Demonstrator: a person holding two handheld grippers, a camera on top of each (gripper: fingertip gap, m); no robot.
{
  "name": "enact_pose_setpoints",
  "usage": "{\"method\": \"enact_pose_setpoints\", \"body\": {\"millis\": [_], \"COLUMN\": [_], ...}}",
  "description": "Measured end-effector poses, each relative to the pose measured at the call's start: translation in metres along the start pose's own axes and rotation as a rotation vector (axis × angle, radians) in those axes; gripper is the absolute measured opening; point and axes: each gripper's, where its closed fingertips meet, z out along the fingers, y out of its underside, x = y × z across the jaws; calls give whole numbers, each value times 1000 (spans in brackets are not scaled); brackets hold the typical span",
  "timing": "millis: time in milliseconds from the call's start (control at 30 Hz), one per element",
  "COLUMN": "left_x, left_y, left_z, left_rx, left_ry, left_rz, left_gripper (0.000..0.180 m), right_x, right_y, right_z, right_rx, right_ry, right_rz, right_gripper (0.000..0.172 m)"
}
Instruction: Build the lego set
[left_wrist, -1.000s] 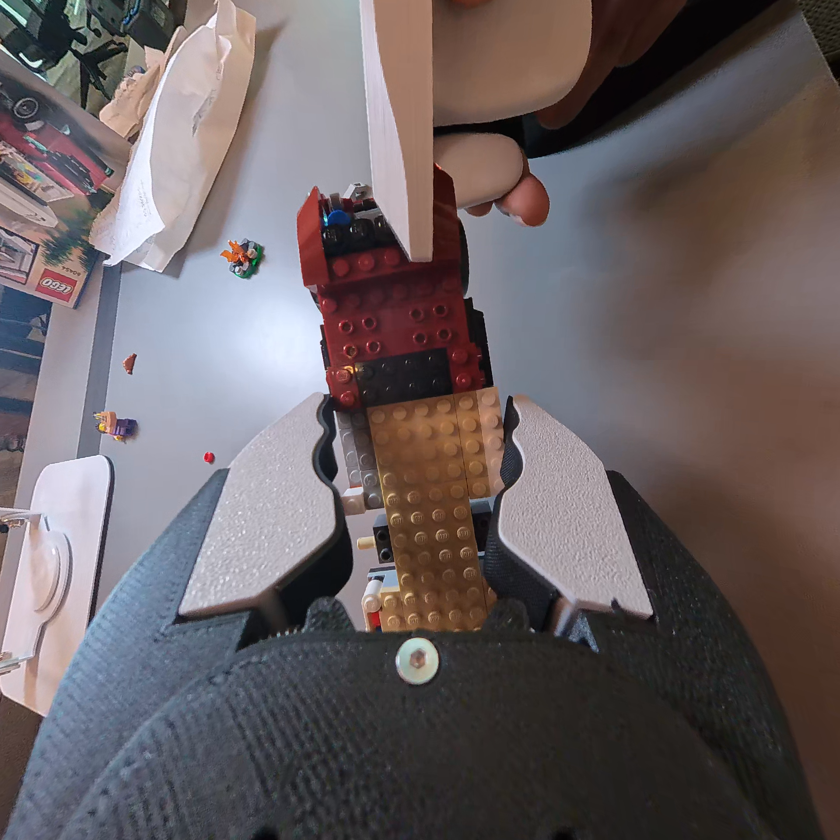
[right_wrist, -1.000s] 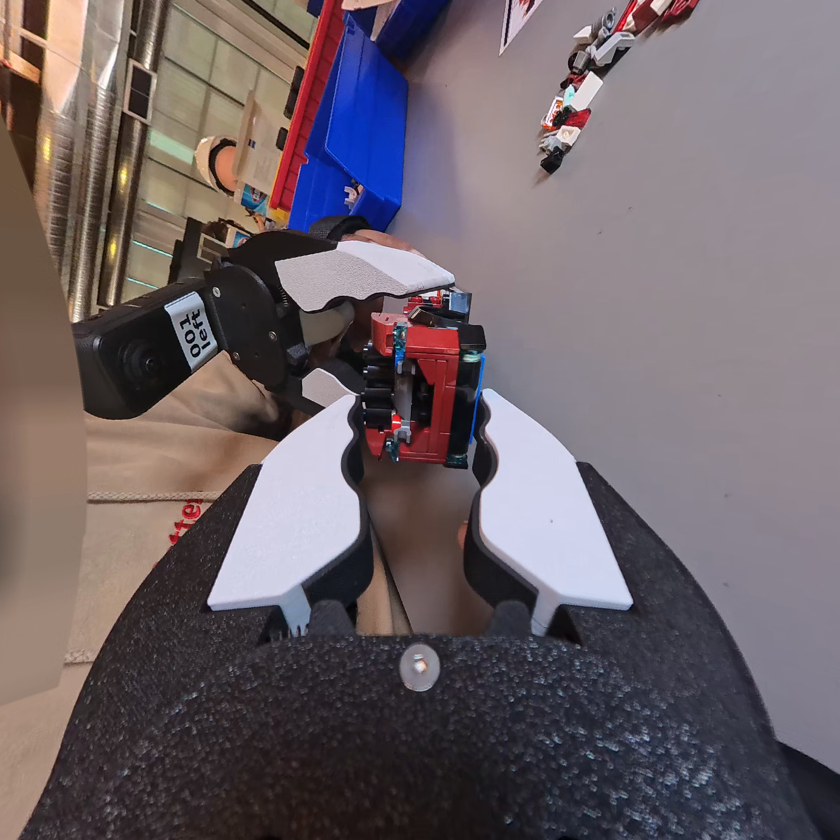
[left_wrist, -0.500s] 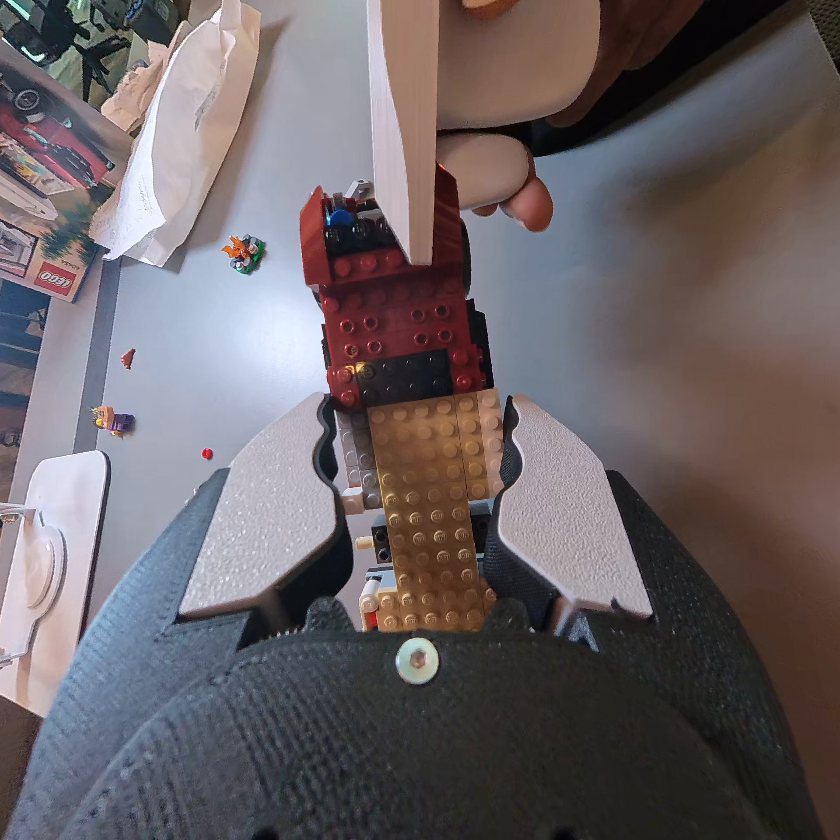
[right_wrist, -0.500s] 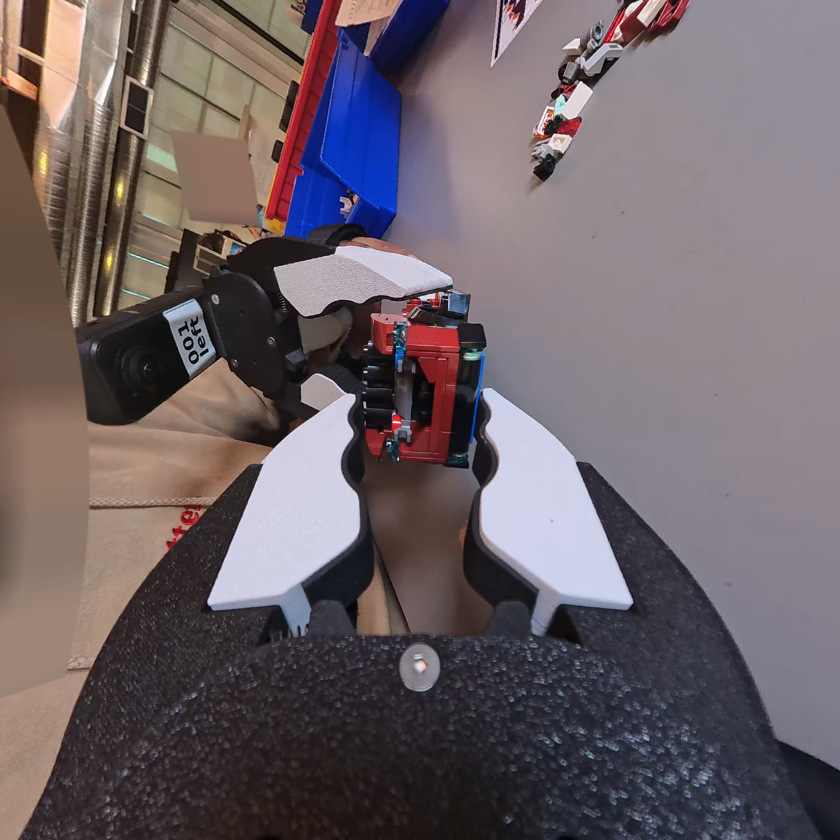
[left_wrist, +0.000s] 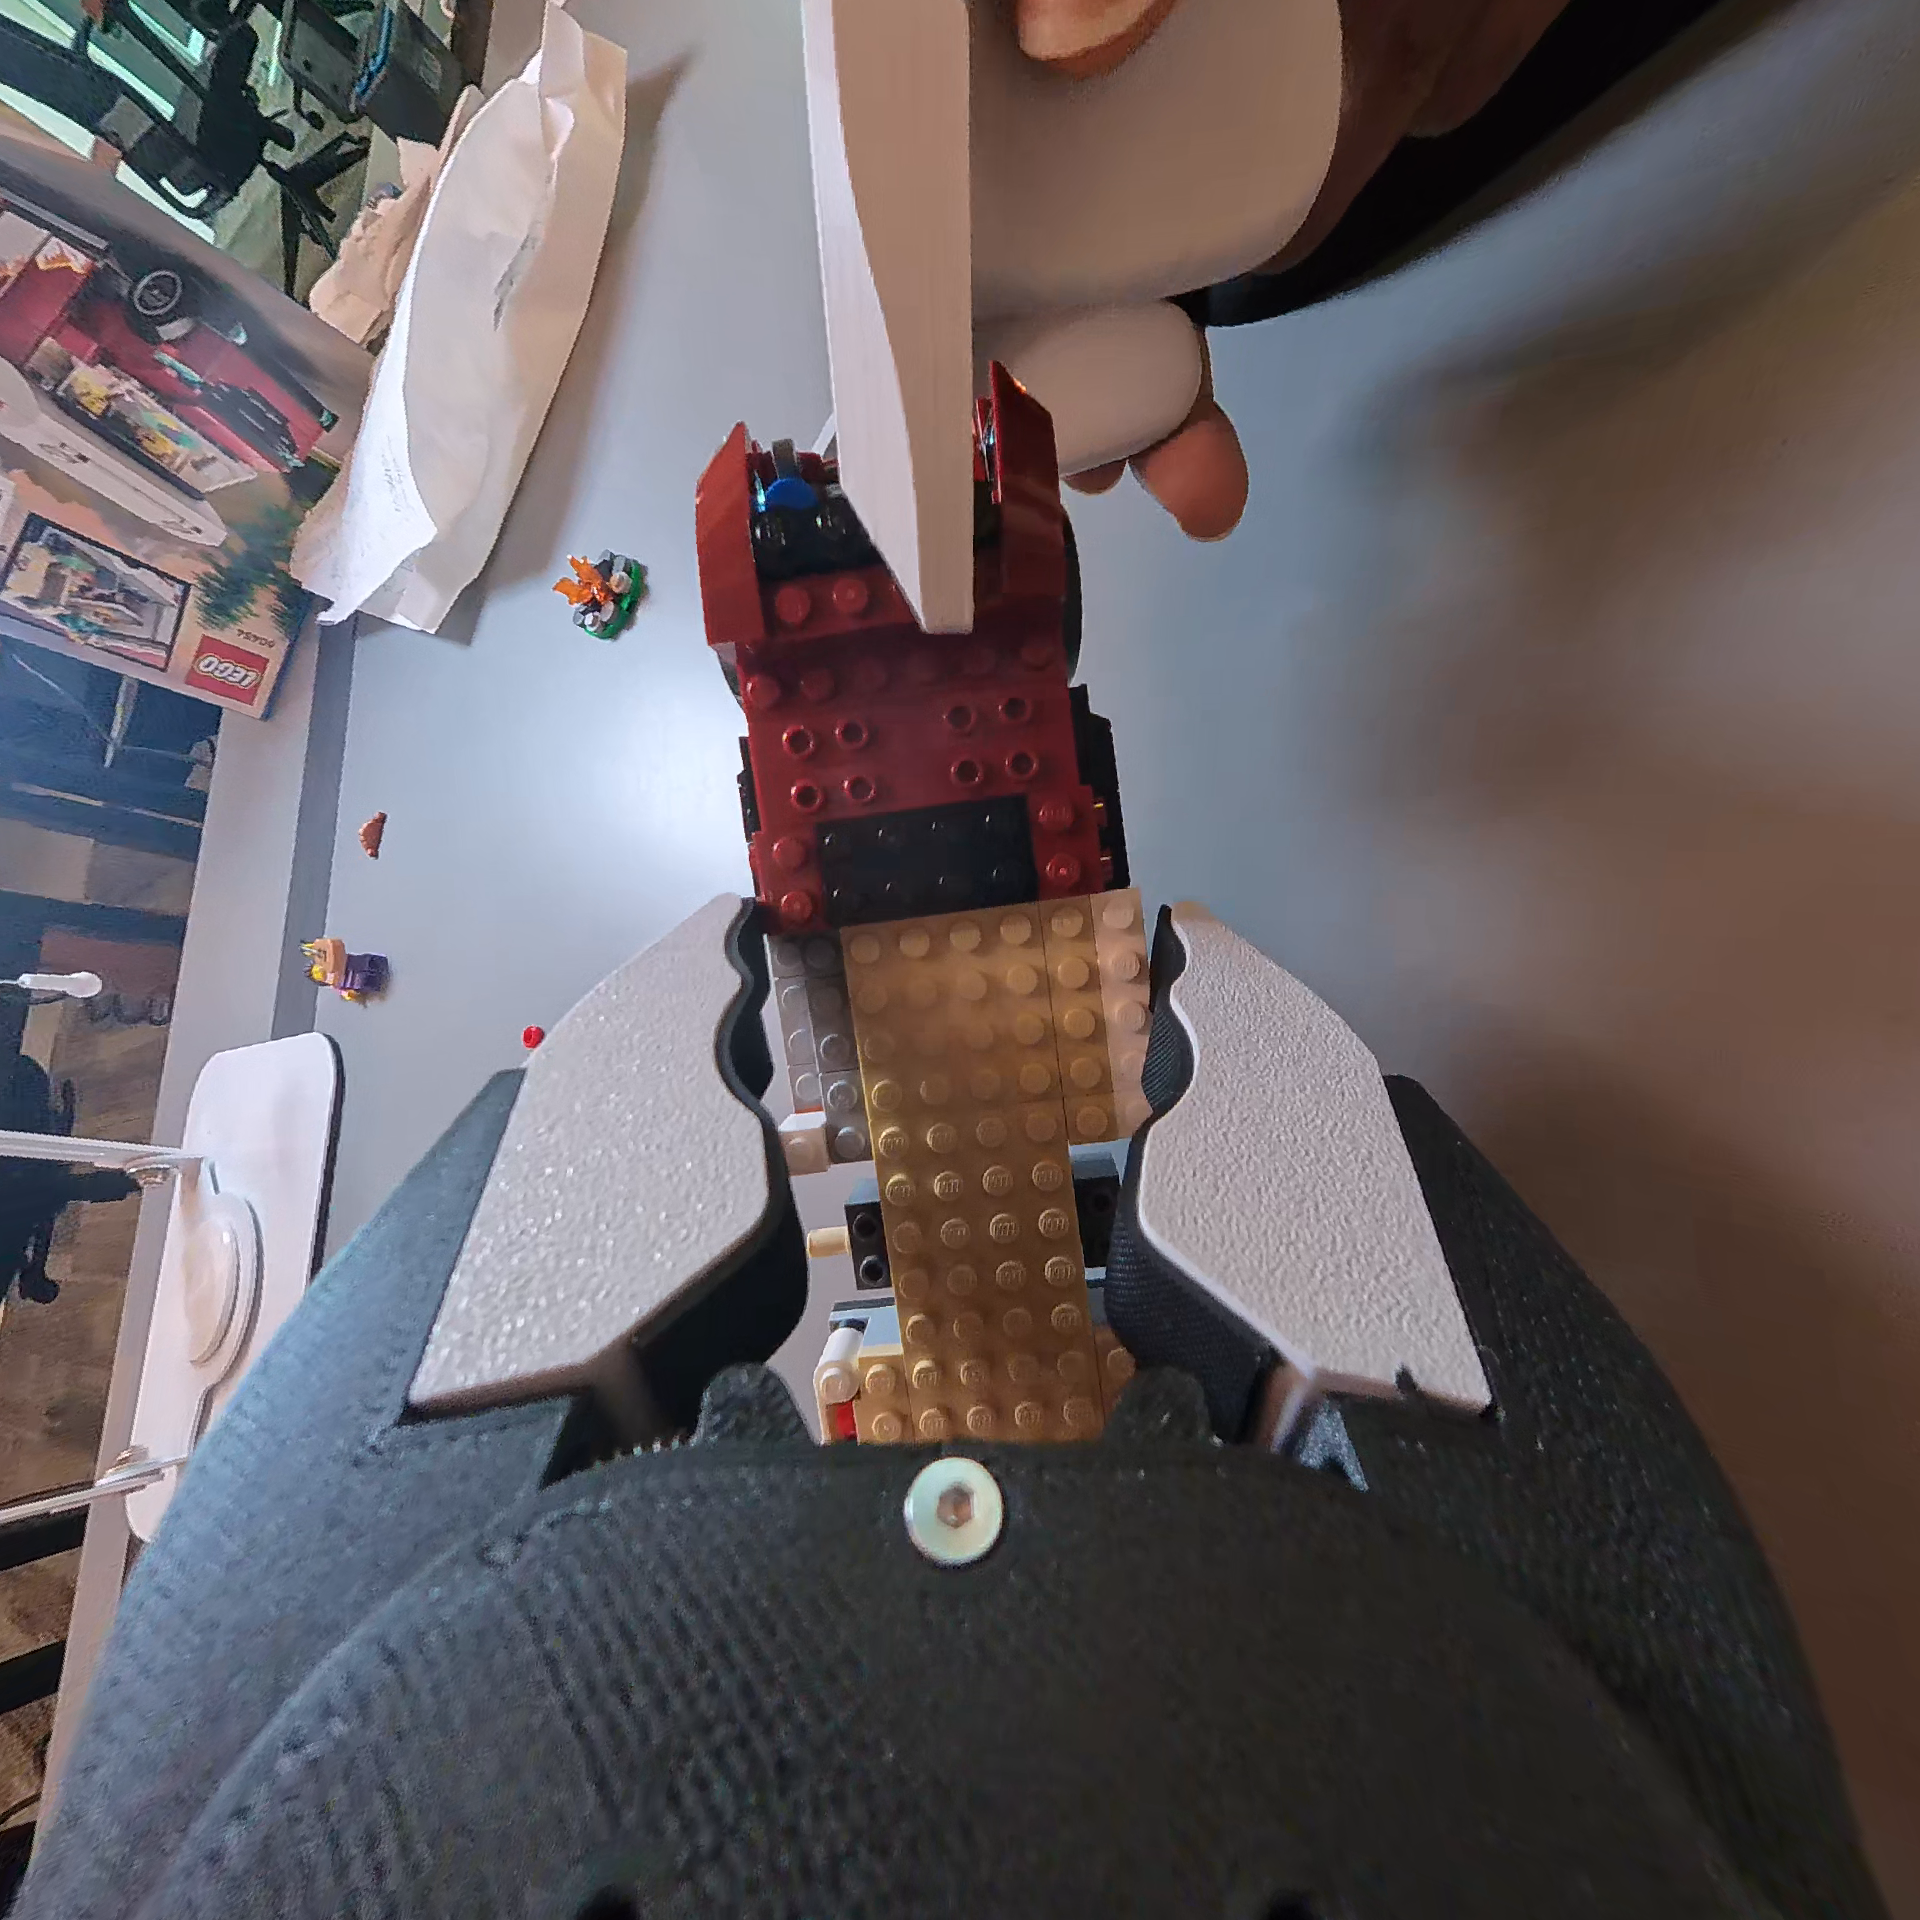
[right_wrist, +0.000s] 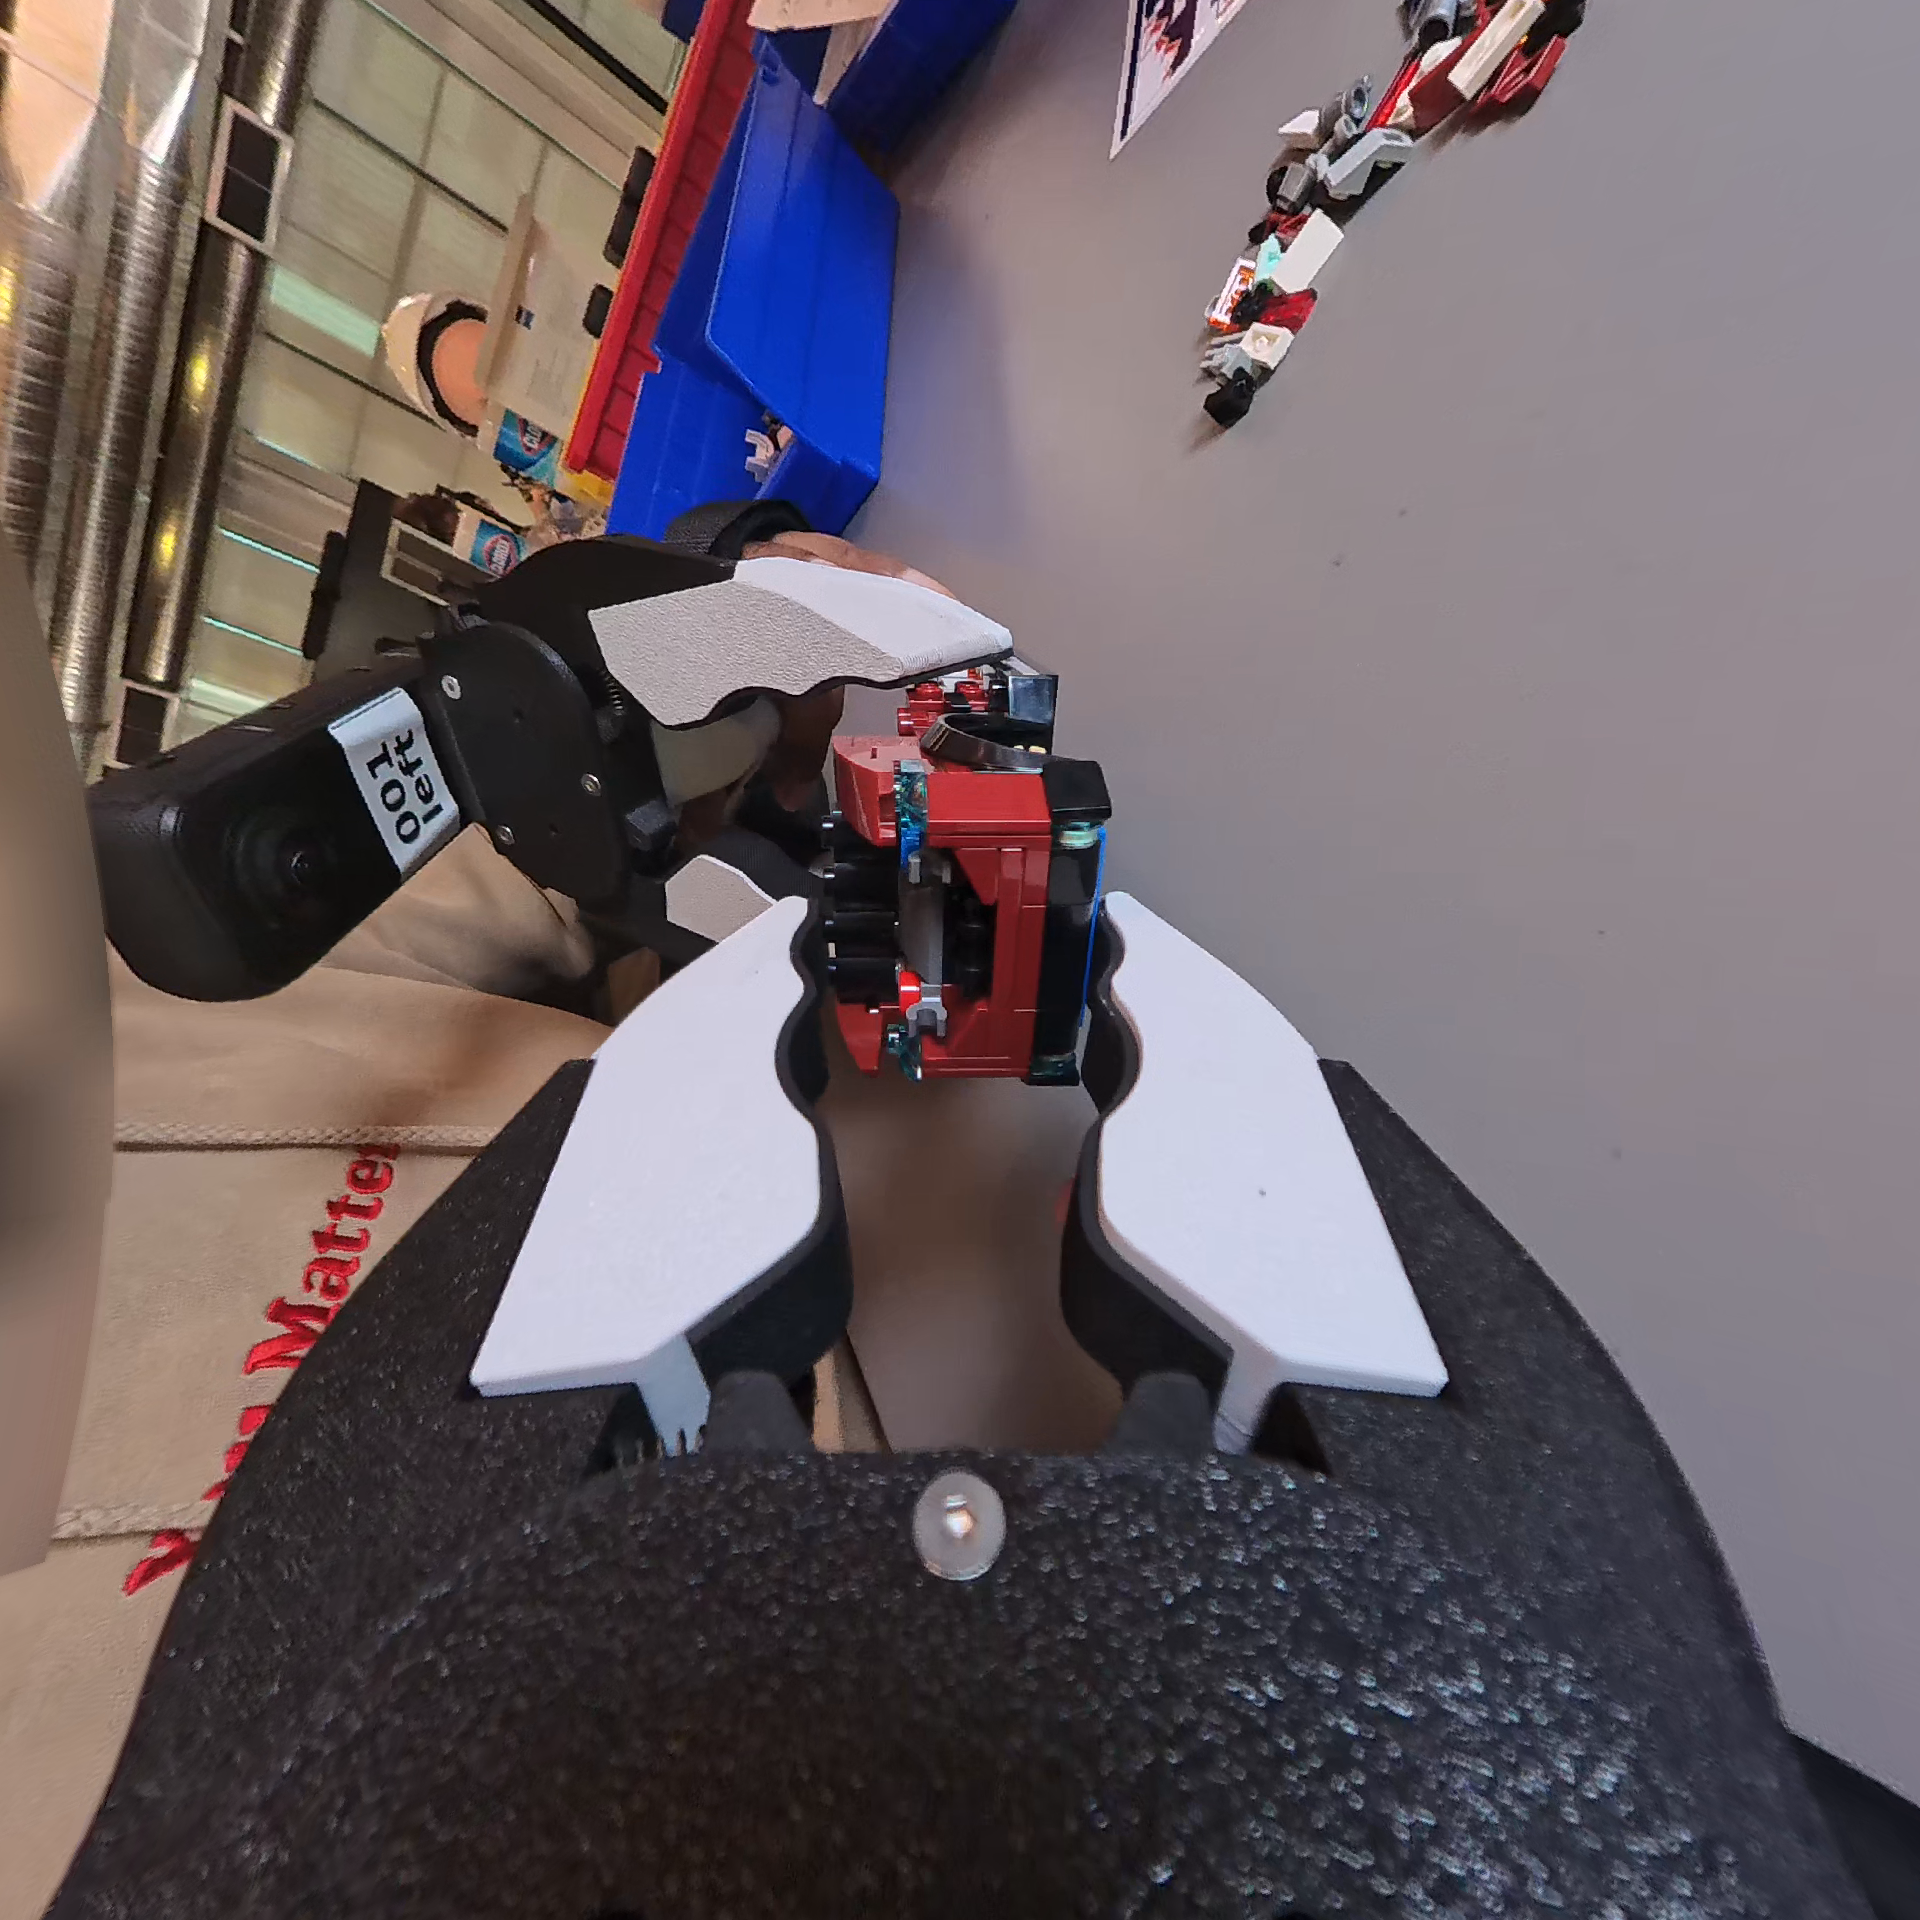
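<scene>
A brick-built car hangs above the grey table (left_wrist: 1455, 727), held at both ends. In the left wrist view its tan and grey rear plates (left_wrist: 987, 1091) lie between my left gripper's (left_wrist: 961, 966) fingers, and both pads press on its sides. Its dark red front (left_wrist: 914, 748) points away. My right gripper's white finger (left_wrist: 894, 312) reaches in from the top and clamps that front end. In the right wrist view my right gripper (right_wrist: 956, 966) is shut on the dark red front (right_wrist: 977, 935), and the left gripper (right_wrist: 810, 644) grips the car from behind it.
A white paper bag (left_wrist: 488, 312), a printed toy box (left_wrist: 125, 436), a small campfire piece (left_wrist: 603, 592), a minifigure (left_wrist: 348, 966) and a red stud (left_wrist: 532, 1036) lie on the left. Blue bins (right_wrist: 790, 312) and a pile of loose bricks (right_wrist: 1320, 208) sit farther off. About 4 cm separates my left fingertips from my right. The small campfire piece (left_wrist: 603, 592) is about 20 cm from both grippers' fingertips.
Both grippers keep their hold on the car. The pair has only drifted slightly against the table.
</scene>
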Motion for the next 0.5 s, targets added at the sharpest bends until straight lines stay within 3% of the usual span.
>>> {"method": "enact_pose_setpoints", "body": {"millis": [500], "left_x": [0], "left_y": [1], "left_z": [-1], "left_rx": [12], "left_ry": [-39], "left_rz": [55], "left_gripper": [71], "right_x": [0], "right_y": [5], "right_z": [2], "right_rx": [4], "right_ry": [4], "right_rz": [-57], "right_gripper": [47]}}
